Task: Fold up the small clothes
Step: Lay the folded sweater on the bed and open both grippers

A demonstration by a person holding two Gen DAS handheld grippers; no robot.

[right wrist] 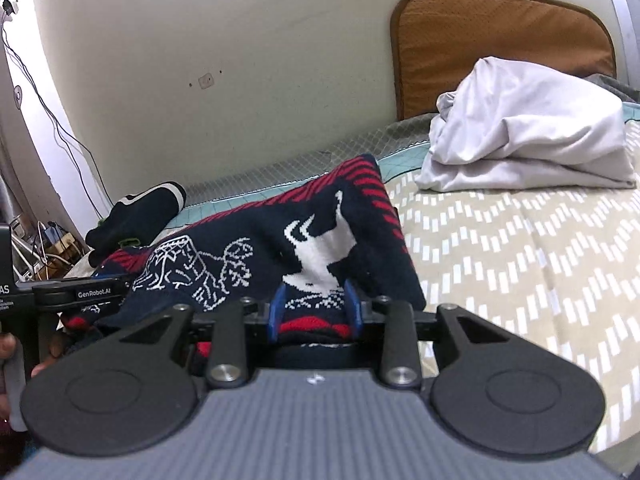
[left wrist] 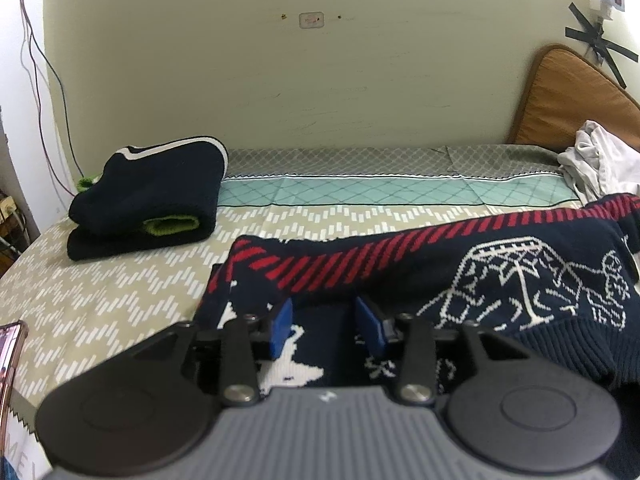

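While ribbed (perhaps folded), navy knit sweater (right wrist: 320,240) bunches between right gripper (right wrist: 316,312).

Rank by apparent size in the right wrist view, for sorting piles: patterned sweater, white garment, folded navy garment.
1. patterned sweater, though it lies nearest the camera, so unsure
2. white garment
3. folded navy garment, farthest away

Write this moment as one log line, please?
task: fold clothes | left gripper: over patterned sweater | right gripper: at its hem | folded dark garment: set aside
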